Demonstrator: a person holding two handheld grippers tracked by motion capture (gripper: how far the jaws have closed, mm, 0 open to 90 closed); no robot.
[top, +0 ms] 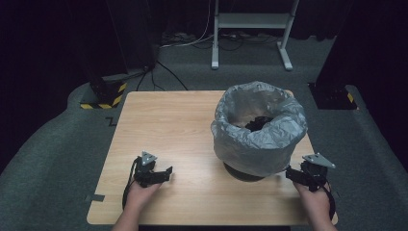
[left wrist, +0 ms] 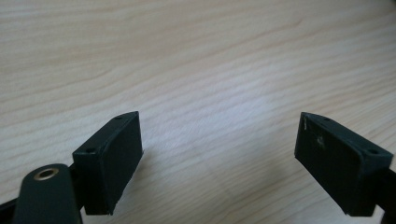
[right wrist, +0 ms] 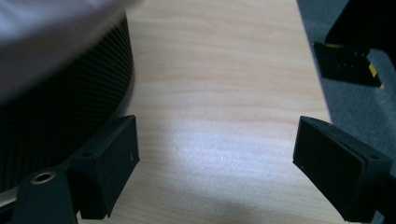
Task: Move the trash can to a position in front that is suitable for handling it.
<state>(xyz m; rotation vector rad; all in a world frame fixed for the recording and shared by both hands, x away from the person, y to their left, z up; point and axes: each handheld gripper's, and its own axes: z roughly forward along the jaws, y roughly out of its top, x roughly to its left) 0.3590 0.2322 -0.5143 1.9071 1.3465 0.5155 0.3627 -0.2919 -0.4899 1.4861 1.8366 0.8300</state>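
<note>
Bin (top: pixel 260 132), lined with a grey bag (top: pixel 284 127), stands on the right half of the surface (top: pixel 178 120), its black mesh wall showing just left of the right tool's near jaw in the right gripper view. Left tool (top: pixel 161 174) rests near the surface's near-left part, jaws wide over bare wood. Right tool (top: pixel 293 174) sits at the near right just beside the bin's base, jaws wide too, gripping nothing.

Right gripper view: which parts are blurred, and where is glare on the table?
Right gripper view: the grey bag at top left is blurred, the mesh bin below it soft; a pale glare patch lies on the table between the open jaws.
</note>
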